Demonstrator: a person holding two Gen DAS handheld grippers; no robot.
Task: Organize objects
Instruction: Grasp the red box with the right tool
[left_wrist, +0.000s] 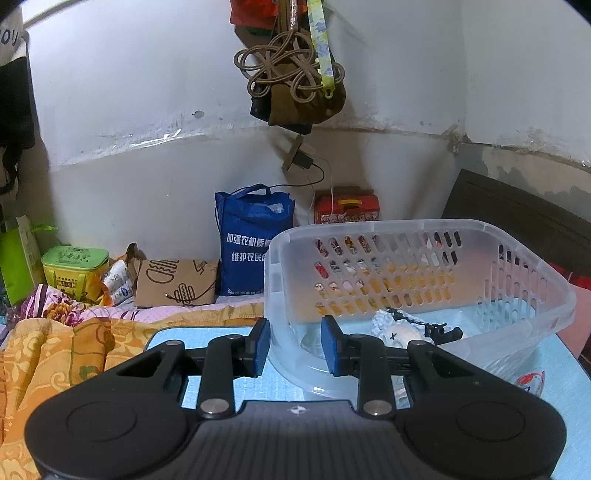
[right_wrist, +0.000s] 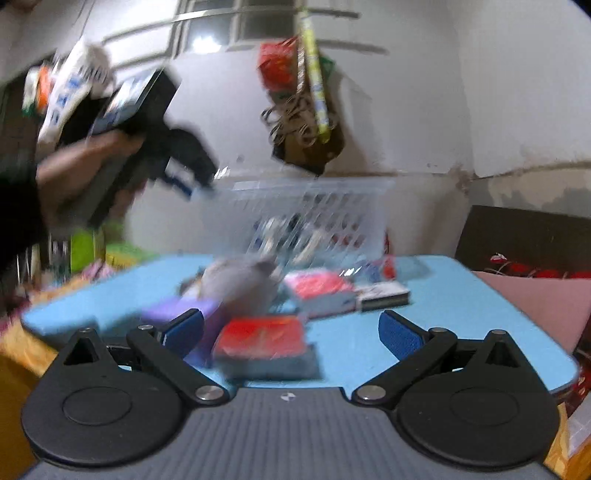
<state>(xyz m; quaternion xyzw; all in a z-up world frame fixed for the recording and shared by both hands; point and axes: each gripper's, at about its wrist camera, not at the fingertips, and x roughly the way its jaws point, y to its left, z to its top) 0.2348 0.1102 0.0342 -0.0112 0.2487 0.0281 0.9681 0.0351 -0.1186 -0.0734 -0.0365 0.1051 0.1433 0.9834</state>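
Note:
A clear plastic basket (left_wrist: 424, 266) sits on the light blue table (left_wrist: 173, 338); inside lie a white cloth item (left_wrist: 397, 328) and a small black object (left_wrist: 445, 332). My left gripper (left_wrist: 294, 345) is open, its two pads on either side of the basket's near left wall, nothing held. In the blurred right wrist view my right gripper (right_wrist: 291, 330) is open and empty above a red box (right_wrist: 264, 338). Beyond lie a purple item (right_wrist: 181, 308), a grey pouch (right_wrist: 240, 282), a red-and-white pack (right_wrist: 319, 291), a dark box (right_wrist: 382, 295) and the basket (right_wrist: 314, 210). The left gripper (right_wrist: 184, 177) is also in this view, held in a hand.
Behind the table, bedding in orange and floral cloth (left_wrist: 48, 354), a brown paper bag (left_wrist: 175, 282), a blue tote (left_wrist: 255, 240), a green box (left_wrist: 75, 271) and a red tin (left_wrist: 347, 210) stand by the wall. A bag with cords (left_wrist: 295, 81) hangs above. A dark headboard (right_wrist: 524, 236) is at right.

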